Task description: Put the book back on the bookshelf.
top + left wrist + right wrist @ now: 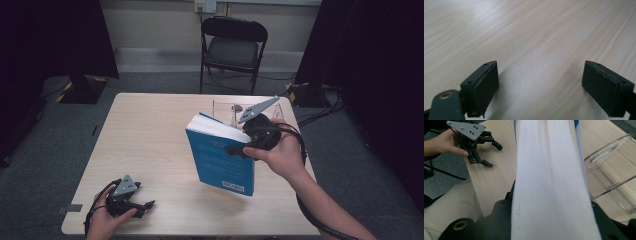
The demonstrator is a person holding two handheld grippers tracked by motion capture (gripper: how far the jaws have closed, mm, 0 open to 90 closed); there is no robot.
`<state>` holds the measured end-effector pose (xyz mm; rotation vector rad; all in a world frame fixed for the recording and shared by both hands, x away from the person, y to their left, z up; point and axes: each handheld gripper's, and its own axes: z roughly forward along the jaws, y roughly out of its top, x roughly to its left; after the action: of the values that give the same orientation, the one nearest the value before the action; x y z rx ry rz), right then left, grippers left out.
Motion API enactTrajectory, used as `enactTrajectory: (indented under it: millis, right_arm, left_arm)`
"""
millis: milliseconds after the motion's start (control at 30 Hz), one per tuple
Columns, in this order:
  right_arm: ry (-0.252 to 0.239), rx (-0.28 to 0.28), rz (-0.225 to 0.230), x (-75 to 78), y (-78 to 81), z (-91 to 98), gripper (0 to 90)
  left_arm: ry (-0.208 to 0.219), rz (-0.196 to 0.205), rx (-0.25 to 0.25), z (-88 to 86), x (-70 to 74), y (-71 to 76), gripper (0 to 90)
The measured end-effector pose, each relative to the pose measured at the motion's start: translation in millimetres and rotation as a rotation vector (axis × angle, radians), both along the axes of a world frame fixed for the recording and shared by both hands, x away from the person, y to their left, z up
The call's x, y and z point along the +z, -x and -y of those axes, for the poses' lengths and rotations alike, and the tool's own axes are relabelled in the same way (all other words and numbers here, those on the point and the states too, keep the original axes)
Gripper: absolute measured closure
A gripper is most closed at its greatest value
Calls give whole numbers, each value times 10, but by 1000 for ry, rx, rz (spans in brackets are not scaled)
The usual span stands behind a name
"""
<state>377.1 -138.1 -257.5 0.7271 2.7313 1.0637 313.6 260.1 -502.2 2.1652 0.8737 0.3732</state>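
High view showed a thick blue-covered paperback book (222,160) standing tilted near the right edge of the pale wooden tabletop (150,135), clamped by the right tool (239,149), whose jaws pressed both covers with the white page block (549,182) between them. Just behind the book, toward the far right corner, stood a clear acrylic stand (227,110). Near the front left corner, the left tool (142,205) rested on the tabletop with its jaws wide and nothing between them.
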Motion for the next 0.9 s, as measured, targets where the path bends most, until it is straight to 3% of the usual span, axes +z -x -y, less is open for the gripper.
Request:
enactTrajectory:
  millis: [900]
  right_arm:
    - [-11,-92,4,-44,96,655,625]
  left_arm:
    - [-4,-3,1,4,1,1,134]
